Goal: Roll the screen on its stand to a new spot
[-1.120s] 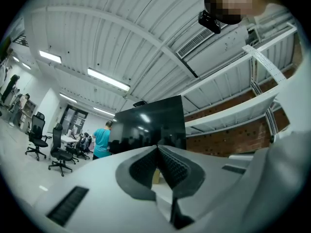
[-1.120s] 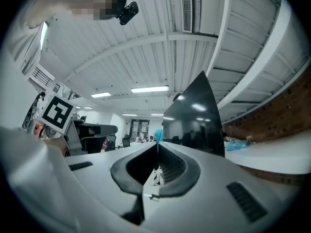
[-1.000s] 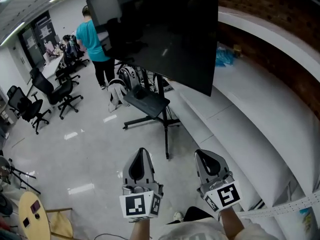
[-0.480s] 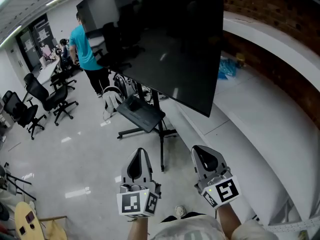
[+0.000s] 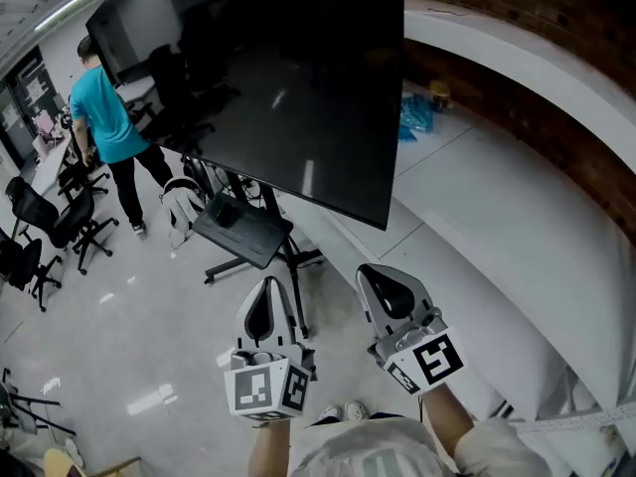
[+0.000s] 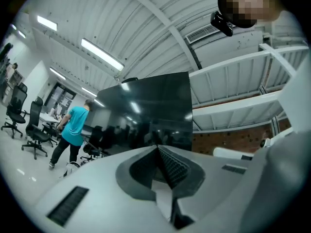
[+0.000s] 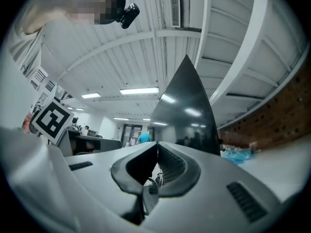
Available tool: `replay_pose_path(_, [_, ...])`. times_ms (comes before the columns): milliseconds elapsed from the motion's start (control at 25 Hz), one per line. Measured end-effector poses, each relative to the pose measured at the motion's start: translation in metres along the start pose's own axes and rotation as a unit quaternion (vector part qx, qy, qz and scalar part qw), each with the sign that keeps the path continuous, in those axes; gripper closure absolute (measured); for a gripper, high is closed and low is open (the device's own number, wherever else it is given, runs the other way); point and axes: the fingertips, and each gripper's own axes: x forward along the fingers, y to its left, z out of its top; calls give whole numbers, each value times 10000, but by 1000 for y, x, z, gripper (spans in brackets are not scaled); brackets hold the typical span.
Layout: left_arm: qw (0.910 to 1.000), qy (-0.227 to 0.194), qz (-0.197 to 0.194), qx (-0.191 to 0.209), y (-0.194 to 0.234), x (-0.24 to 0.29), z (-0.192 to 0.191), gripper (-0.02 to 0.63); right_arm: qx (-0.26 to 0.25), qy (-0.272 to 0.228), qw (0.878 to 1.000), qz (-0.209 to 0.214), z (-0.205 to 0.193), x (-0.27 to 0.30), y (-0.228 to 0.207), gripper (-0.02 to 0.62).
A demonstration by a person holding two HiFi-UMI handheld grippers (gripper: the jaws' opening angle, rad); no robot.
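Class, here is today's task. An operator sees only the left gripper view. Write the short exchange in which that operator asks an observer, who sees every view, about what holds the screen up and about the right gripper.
Operator: Past the left gripper I see the screen, but not what it stands on. What is under it?
Observer: In the head view it sits on a black stand whose legs spread out on the floor.
Operator: And the right gripper? It is outside my picture.
Observer: The right gripper view shows its jaws together with nothing between them.
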Motion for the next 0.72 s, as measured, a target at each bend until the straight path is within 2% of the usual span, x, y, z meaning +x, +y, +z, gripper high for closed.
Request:
replay_pose_path(160, [9999, -85, -86, -4, -11, 25, 7, 590, -306, -5, 9995, -114, 8, 8, -16, 575])
replay_pose_path(280, [9992, -153, -379, 31, -25, 44, 14, 588, -573, 34, 9984, -2, 10, 18, -25, 572])
replay_pose_path(320, [9986, -178, -492, 35, -30, 50, 16, 585, -641, 21, 9979, 66, 13, 21, -28, 547])
replay_pose_path(360, [9980, -200, -606, 30, -36, 56, 18, 577, -677, 6, 9977, 93, 16, 24, -34, 415])
replay_pose_path(400, [9971, -216, -725, 20, -42, 61, 19, 560, -682, -13, 9977, 54, 19, 27, -43, 344])
replay_pose_path(480, [9950, -208, -978, -10, -55, 73, 20, 474, -610, -45, 9980, -185, 23, 35, -71, 334])
replay_pose_path(520, [9939, -170, -1094, -25, -61, 79, 19, 455, -514, -28, 9982, -322, 22, 41, -88, 333])
replay_pose_path(720, [9903, 94, -1383, 58, -79, 98, 3, 442, 114, 330, 9970, -698, -3, 78, -155, 330])
